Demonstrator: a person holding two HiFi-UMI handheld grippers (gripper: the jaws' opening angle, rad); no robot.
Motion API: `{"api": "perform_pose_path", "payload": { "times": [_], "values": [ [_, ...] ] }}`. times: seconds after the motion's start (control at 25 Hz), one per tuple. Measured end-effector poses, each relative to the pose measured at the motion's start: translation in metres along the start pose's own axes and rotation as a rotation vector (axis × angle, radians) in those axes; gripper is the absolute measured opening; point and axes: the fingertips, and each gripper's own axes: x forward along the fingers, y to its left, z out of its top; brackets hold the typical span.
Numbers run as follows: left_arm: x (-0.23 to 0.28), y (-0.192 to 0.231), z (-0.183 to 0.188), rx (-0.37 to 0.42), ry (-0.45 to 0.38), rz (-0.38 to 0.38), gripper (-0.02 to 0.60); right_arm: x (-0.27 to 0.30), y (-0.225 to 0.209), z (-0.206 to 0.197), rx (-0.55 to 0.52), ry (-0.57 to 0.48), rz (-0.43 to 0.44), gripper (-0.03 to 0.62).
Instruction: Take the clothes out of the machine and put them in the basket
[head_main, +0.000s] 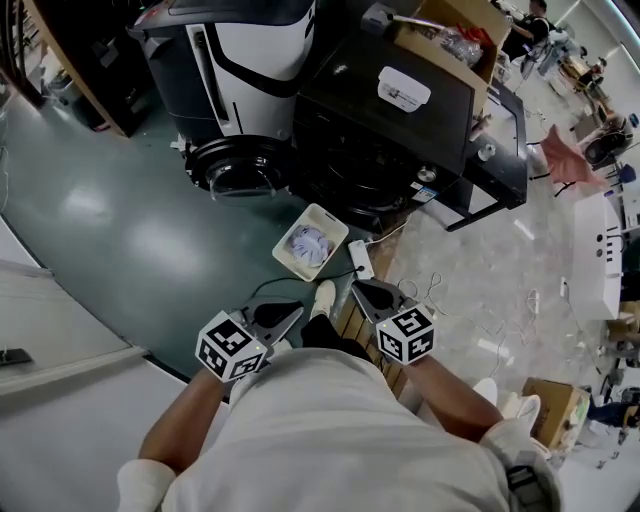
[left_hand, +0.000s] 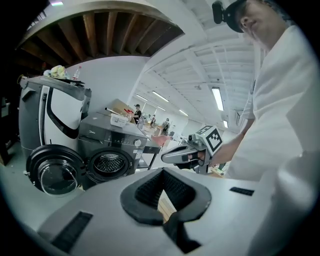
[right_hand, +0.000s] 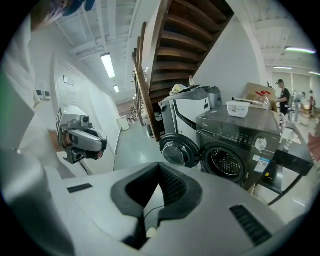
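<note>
Left gripper and right gripper were clenched empty by the chest. White crumpled clothes sat in cream rectangular plastic basket. Dark grey front-loading washing machine stood open, steel drum looked empty; task likely done.

Side by side, left tool and right tool point forward, jaws together, empty.

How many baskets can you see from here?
1. The basket sits on the floor in front of the washer, with white cloth in it. Others could be out of view.
</note>
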Motion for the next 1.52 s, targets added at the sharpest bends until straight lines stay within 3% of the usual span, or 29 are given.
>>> {"api": "perform_pose_path", "payload": {
  "times": [0.4,0.88,1.52],
  "values": [
    [-0.017,-0.003,0.002,0.004,-0.029,0.034,-0.002,-0.015,0.027,0.009,-0.022,-0.049,0.026,0.005],
    [-0.048,-0.006,-0.004,-0.023,-0.073,0.107,-0.002,-0.014,0.057,0.011,-0.025,-0.053,0.091,0.005],
    [-0.063,-0.014,-0.031,-0.055,-0.087,0.140,-0.002,-0.013,0.082,-0.007,-0.077,-0.023,0.125,0.005]
  ]
}}
